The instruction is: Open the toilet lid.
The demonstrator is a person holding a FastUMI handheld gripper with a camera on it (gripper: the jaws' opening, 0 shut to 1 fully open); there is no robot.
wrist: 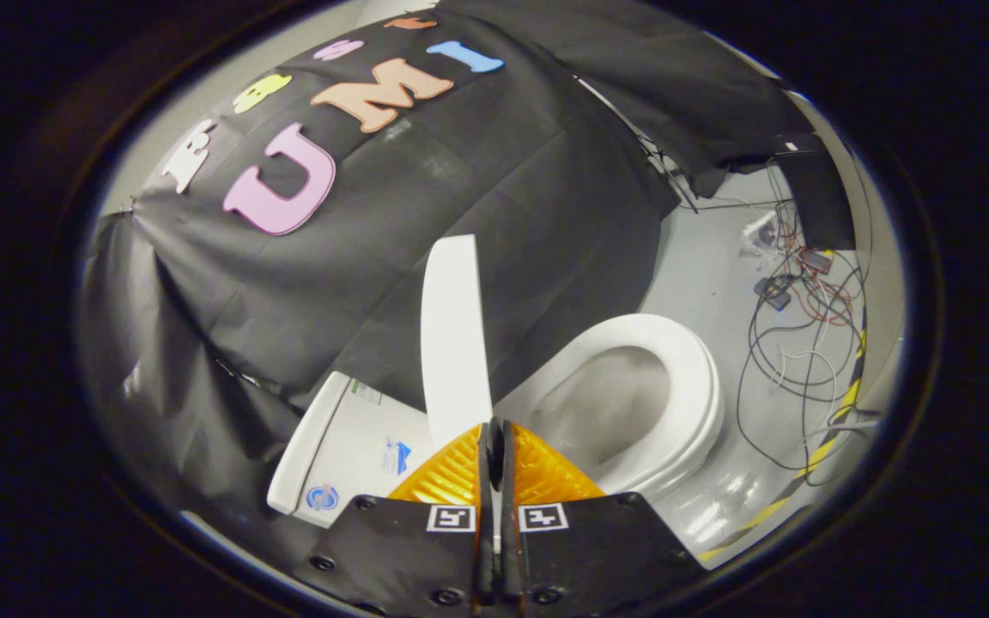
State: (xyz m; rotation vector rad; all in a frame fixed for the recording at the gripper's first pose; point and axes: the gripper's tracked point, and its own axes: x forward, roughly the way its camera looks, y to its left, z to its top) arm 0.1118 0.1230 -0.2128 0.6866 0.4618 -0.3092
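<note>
Lid (454, 330) position at this moment was raised: the toilet lid stood on edge, roughly upright, between the tank (348, 446) and the open seat (688, 390), with the bowl exposed beyond it. Its lower edge ran down to the fingertips of the gripper (495, 438), and a thin strip of it appeared to sit between the two fingers. The fingers were brought together with hardly any gap, so they were judged to be clamped on the lid's edge, though the contact itself was too narrow to confirm fully.

Task status, as a judgement: the opening was nearly complete, with the lid not yet shown resting against the tank.

Hazards from this position:

- Premature release. If the lid had not passed its balance point, letting go would allow it to fall forward and slam onto the seat.
- Slip. The hold was on a thin, smooth edge; any twist of the gripper could let the lid slide out.
- Over-travel. Pushing on too hard would strike the lid against the tank or load the hinge.
- Snagging. Loose cables (791, 343) lay on the floor (709, 283) beyond the seat, well apart from the lid, and mattered only for a wide withdrawal.
</note>
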